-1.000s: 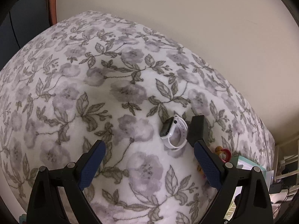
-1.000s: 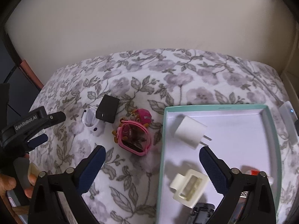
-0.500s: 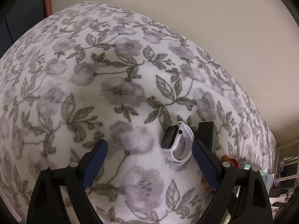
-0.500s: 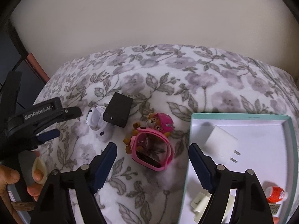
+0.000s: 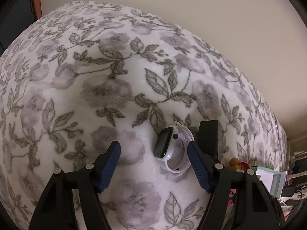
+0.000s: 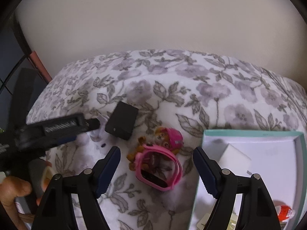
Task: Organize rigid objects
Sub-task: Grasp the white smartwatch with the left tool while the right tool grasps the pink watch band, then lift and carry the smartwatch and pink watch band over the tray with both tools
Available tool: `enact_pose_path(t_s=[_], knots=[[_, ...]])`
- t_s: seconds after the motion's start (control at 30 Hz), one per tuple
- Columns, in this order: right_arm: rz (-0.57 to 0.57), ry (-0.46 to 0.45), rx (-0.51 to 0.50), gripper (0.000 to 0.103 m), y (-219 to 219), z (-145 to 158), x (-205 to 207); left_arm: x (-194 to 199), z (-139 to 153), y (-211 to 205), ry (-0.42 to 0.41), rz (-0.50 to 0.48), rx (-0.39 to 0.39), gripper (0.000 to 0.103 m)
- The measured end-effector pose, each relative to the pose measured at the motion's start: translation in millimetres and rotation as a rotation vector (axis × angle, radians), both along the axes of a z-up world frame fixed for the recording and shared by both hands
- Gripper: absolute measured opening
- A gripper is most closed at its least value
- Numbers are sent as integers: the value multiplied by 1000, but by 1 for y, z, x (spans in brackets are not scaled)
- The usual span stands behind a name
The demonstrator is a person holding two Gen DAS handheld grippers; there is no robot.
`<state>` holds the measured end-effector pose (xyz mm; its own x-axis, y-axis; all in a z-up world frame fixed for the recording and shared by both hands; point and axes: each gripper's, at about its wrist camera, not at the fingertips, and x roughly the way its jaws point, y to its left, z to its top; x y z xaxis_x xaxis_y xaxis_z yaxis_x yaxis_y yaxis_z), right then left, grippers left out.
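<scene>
Only in right view: pink watch [image 6: 158, 167].

A floral blanket [image 5: 107, 95] is covering the soft surface, its grey-purple flowers and leaves spreading across both views. A plain cream wall [image 5: 220, 19] is rising behind it. At the far left edge a reddish-brown frame [image 5: 36, 3] is standing against a dark blue panel [image 6: 7, 61], with thin black cables [image 6: 11, 78] crossing that panel. At the far right of the left view, clutter [image 5: 291, 187] is sitting low beyond the blanket's edge, too small and blurred to make out.
</scene>
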<state>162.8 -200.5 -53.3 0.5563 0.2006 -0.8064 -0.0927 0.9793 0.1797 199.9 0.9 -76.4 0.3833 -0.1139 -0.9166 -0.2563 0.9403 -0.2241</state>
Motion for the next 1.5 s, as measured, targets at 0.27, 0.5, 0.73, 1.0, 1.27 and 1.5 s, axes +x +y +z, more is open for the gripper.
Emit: enact_pose_path(t_s=[0.27,0.5,0.73,1.0,1.27,1.5], knots=[[19,31,-5,80,6,-17,9,2,-3,-2,0,-18,12,66],[26,50,4,77,7,-22,7,4,-10,-5,9,-33,19,66],[37,65,-24,70,11,-28,5,3,-11,-9,7,-50,43,54],[43,63,-34,66,13,-27,3,3,-10,-13,3,-78,33,21],[46,69,-25,61,11,-23,0,5,-6,-19,10,-93,45,17],[57,76,-15,60,9,-18,-5,-2,8,-19,3,-87,56,15]])
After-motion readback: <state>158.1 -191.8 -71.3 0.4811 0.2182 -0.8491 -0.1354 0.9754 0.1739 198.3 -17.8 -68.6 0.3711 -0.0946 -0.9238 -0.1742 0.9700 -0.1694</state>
